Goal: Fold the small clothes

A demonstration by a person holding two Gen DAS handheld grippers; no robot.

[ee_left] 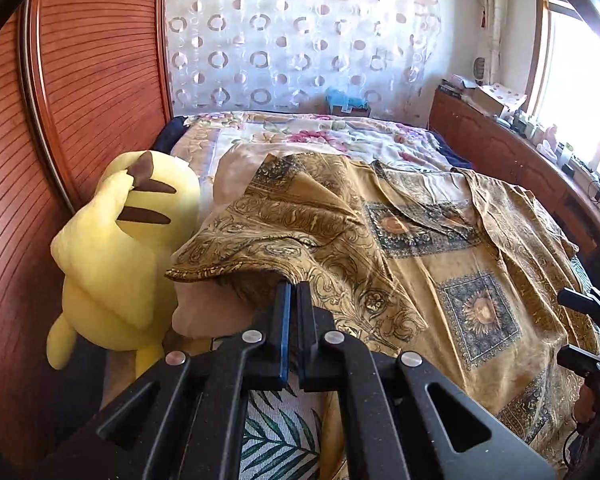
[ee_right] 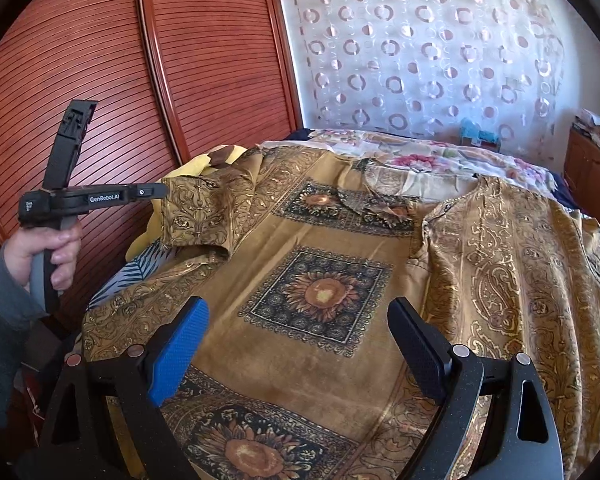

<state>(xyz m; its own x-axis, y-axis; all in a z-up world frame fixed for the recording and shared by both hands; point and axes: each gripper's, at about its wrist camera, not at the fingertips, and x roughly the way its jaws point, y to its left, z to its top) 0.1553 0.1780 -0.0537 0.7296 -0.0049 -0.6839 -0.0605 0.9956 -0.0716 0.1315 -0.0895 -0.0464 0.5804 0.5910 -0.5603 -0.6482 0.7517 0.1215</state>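
Observation:
A gold patterned shirt (ee_right: pixel 312 292) with dark sunflower squares lies spread on the bed; it also shows in the left wrist view (ee_left: pixel 440 264). My left gripper (ee_left: pixel 295 285) is shut on the shirt's left sleeve (ee_left: pixel 260 236) and holds it lifted off the bed. In the right wrist view the left gripper (ee_right: pixel 162 191) pinches the sleeve cuff (ee_right: pixel 196 216) at the left. My right gripper (ee_right: pixel 300 312) is open and empty, hovering over the lower middle of the shirt. It appears at the right edge of the left wrist view (ee_left: pixel 572 324).
A yellow plush toy (ee_left: pixel 116 248) sits left of the shirt against the red-brown slatted wardrobe (ee_left: pixel 80 92). A floral quilt (ee_left: pixel 320 136) covers the far bed. A wooden cabinet (ee_left: pixel 512 152) with clutter runs along the right under the window.

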